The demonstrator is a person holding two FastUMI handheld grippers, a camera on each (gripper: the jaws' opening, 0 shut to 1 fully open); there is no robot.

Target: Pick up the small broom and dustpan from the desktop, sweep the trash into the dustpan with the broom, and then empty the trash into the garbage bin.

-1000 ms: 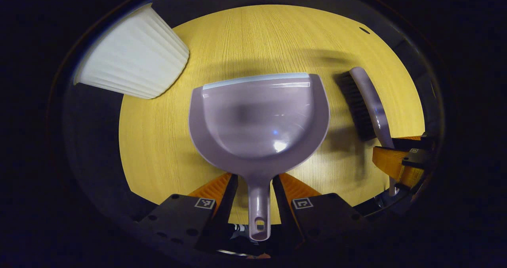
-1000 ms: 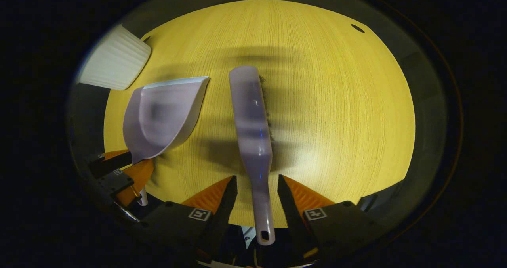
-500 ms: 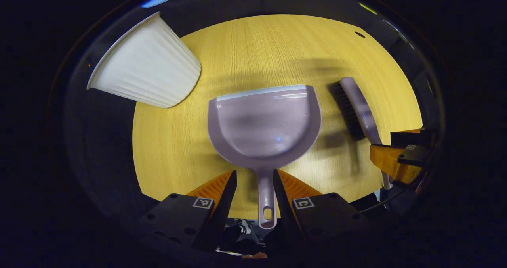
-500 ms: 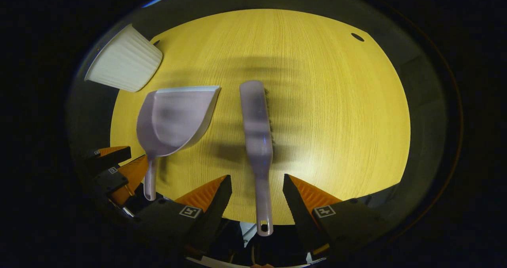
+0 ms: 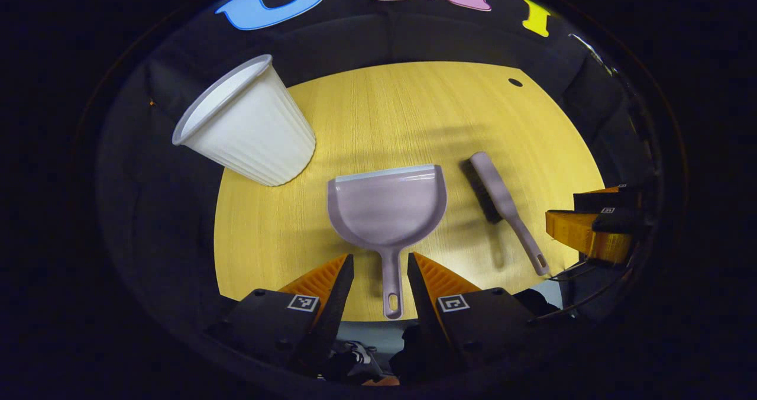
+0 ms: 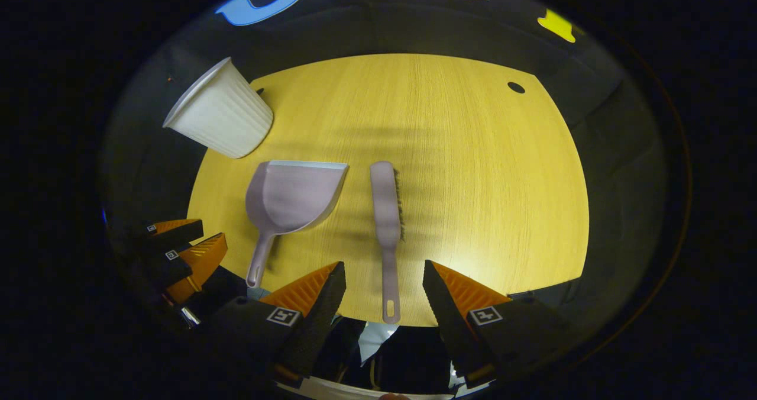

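**Both grippers spread above the desktop, broom and dustpan lying free**

Your left gripper (image 5: pixel 380 270) hangs over the near edge of the yellow wooden desktop (image 5: pixel 390 110), its jaws spread wide on either side of the dustpan's handle without touching it. The dustpan (image 5: pixel 387 210) lies flat on the desktop, mouth toward the far side, handle pointing back at you. Just to its right lies the small broom (image 5: pixel 502 205), bristles facing the dustpan, handle angled toward the near right.

Your right gripper (image 6: pixel 383 278) sits above the near edge too, jaws spread with a clear gap to each side of the broom's handle. From the right gripper view, the broom (image 6: pixel 387 222) lies lengthwise straight ahead, with the dustpan (image 6: pixel 293 196) beside it on the left and your left gripper (image 6: pixel 183 249) at the near left.

The white ribbed garbage bin (image 5: pixel 245 125) stands at the far left edge of the desktop, near the dustpan but apart from it.
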